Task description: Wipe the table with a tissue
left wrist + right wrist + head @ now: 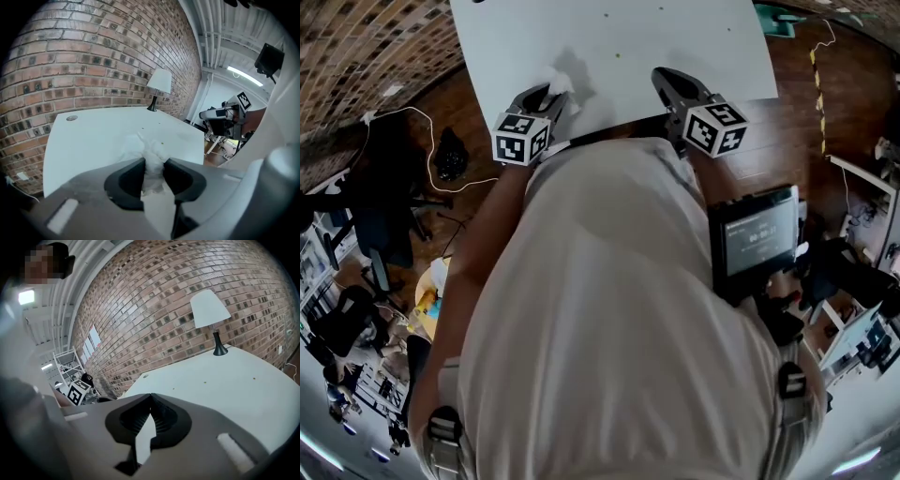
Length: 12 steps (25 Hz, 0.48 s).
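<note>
Now our left gripper pinches the crumpled tissue in its jaws, down on the white counter near our edge; the right gripper hangs beside, jaws pressed together on nothing. To wipe well, we likely need steady downward pressure and overlapping strokes across the specks

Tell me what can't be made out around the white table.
Head view: white table, far end cut off by the top edge.
Left gripper view: whether the crumpled white tissue touches the table; left gripper covers its underside.
Right gripper view: dark specks, too small to identify.
</note>
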Each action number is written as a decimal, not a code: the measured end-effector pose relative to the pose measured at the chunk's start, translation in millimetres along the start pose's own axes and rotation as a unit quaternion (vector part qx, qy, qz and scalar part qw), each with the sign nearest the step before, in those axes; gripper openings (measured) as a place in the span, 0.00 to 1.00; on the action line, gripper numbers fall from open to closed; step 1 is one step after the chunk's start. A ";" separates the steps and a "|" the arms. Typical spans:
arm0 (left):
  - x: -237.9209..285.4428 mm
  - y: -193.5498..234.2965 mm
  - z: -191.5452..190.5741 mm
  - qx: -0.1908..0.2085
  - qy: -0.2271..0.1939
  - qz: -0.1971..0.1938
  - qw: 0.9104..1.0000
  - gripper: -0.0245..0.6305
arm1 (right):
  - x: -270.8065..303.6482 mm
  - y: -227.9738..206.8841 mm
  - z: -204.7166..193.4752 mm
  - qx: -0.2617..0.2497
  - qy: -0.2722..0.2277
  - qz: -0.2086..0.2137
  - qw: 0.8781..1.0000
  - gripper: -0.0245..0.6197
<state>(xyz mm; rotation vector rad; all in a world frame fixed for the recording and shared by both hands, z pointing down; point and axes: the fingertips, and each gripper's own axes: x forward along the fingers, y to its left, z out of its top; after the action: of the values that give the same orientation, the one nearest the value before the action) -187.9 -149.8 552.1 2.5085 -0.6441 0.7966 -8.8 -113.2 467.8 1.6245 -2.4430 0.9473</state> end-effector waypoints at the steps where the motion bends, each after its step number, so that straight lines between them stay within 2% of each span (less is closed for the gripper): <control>1: 3.2 0.6 1.8 -0.007 -0.002 0.008 1.000 0.23 | 1.4 -3.6 1.7 -0.002 0.003 0.006 1.000 0.05; 6: 8.9 -8.2 7.0 -0.033 -0.014 0.040 0.999 0.24 | 0.7 -11.5 6.2 -0.016 0.015 0.036 0.999 0.05; 12: 46.6 -47.4 22.2 -0.072 -0.005 0.071 0.995 0.24 | -32.8 -62.3 21.3 -0.013 0.036 0.066 0.997 0.05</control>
<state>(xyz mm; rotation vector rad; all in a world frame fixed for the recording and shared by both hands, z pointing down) -118.9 -137.3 552.4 2.3571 -0.8611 0.7594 64.7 -113.4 466.7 1.4111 -2.5277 0.9680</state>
